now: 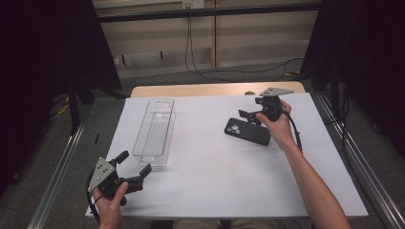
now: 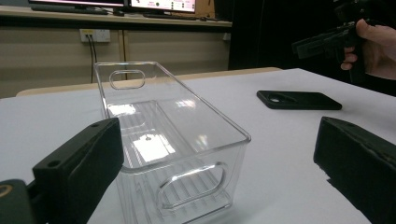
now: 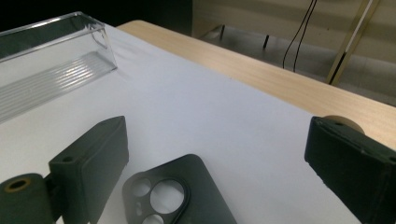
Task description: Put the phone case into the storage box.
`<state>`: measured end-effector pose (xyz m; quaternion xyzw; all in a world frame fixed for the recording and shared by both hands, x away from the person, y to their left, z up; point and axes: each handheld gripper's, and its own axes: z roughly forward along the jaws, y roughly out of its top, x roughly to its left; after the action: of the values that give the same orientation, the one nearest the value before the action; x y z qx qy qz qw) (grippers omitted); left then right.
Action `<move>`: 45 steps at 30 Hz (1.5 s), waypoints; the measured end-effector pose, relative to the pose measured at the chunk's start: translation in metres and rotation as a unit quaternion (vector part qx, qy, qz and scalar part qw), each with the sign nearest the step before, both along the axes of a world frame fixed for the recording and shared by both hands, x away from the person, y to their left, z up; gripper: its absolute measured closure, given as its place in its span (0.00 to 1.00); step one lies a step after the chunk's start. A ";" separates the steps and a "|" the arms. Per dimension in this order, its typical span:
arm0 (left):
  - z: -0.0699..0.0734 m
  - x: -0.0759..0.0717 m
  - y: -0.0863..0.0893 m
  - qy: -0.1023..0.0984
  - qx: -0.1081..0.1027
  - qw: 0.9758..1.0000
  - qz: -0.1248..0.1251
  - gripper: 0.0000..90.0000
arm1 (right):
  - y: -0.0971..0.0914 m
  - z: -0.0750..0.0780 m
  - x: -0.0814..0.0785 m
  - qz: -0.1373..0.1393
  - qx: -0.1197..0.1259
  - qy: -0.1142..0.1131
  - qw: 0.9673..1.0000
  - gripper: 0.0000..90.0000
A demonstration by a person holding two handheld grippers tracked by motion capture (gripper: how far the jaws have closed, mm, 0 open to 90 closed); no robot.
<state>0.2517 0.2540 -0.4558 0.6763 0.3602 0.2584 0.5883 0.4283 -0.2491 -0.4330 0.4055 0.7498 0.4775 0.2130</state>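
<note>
Our right gripper (image 1: 249, 116) hovers with jaws apart and nothing between them, just above the camera end of the phone case (image 1: 247, 131); in the right gripper view the case (image 3: 180, 198) lies at six o'clock between the two pads. The case rests flat on the white sheet (image 1: 229, 167), at about three o'clock from the clear bin (image 1: 155, 131) and well apart from it. We judge it light, thin and slightly flexible, with a matte skin that should not slip; the long edges look like the surest hold, pinched across the width after tipping one side up. Our left gripper (image 1: 134, 169), jaws wide and empty, waits at the bin's near end, around seven o'clock on the table (image 1: 191, 89).
</note>
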 end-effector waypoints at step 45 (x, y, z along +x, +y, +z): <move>-0.001 0.002 -0.001 0.004 -0.003 1.000 0.001 0.02 | 0.009 -0.019 0.028 0.151 -0.209 0.241 0.936 0.06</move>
<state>0.2533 0.2527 -0.4568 0.6753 0.3642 0.2548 0.5886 0.4560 -0.2402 -0.4519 0.3370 0.9139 0.2243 0.0310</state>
